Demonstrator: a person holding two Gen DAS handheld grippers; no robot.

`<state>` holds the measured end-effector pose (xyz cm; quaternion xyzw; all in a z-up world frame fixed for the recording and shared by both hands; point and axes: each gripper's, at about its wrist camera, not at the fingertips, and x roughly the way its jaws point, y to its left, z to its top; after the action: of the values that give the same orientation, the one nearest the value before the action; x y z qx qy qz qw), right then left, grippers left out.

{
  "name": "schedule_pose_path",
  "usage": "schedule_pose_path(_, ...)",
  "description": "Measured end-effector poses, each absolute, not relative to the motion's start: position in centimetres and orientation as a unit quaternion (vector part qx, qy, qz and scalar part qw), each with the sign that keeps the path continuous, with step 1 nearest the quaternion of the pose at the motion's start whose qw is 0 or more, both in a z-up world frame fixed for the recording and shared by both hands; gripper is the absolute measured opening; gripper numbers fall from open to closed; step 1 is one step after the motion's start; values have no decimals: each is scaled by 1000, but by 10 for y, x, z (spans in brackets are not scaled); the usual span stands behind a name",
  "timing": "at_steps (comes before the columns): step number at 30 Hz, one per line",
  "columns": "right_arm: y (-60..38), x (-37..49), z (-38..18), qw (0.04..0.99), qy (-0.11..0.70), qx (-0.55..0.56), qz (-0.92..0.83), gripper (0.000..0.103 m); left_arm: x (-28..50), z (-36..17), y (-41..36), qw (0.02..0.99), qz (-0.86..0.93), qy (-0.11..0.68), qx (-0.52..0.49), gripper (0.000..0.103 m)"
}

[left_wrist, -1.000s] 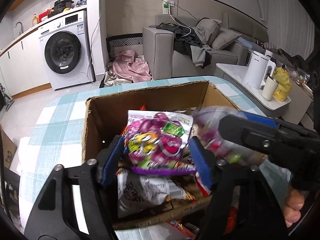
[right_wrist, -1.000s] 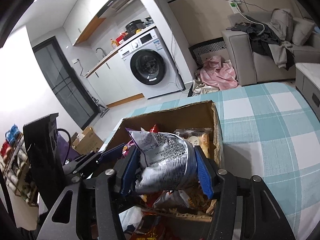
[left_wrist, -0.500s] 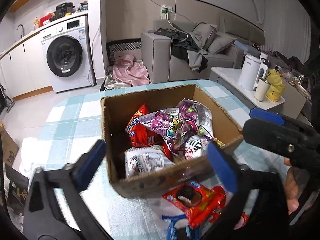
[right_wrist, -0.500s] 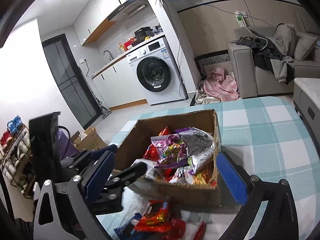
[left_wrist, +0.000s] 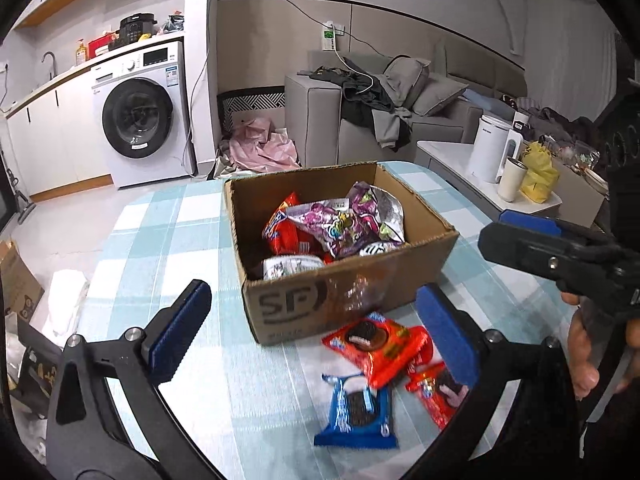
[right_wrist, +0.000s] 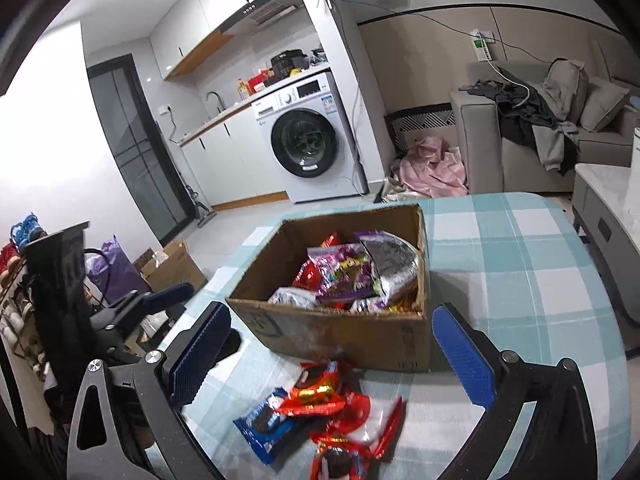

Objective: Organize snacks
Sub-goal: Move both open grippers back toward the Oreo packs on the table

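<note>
A table under a teal-and-white checked cloth [left_wrist: 160,232] carries an open cardboard box [left_wrist: 348,304] of snack bags — a purple packet [left_wrist: 340,228] on top — with red and blue cookie packs [left_wrist: 376,344] loose on the cloth just in front of it. The left gripper [left_wrist: 316,332] and the right gripper [right_wrist: 332,352] both stand wide apart with nothing between their blue pads. Beyond the table are a washing machine [left_wrist: 140,116], a grey sofa [left_wrist: 400,120] draped with clothes, and a pink heap on the floor [left_wrist: 260,152].
</note>
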<state>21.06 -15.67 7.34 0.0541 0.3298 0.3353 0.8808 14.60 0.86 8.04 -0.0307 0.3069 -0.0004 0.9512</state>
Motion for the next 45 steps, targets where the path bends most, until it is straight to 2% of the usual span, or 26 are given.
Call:
schedule_pose_path(18, -161, 187, 27, 867, 393, 17, 307, 103, 121, 46, 26, 936, -2, 346, -60, 102)
schedule_pose_path(45, -155, 181, -32, 832, 465, -58, 295, 103, 144, -20, -14, 907, -44, 419, -4, 102)
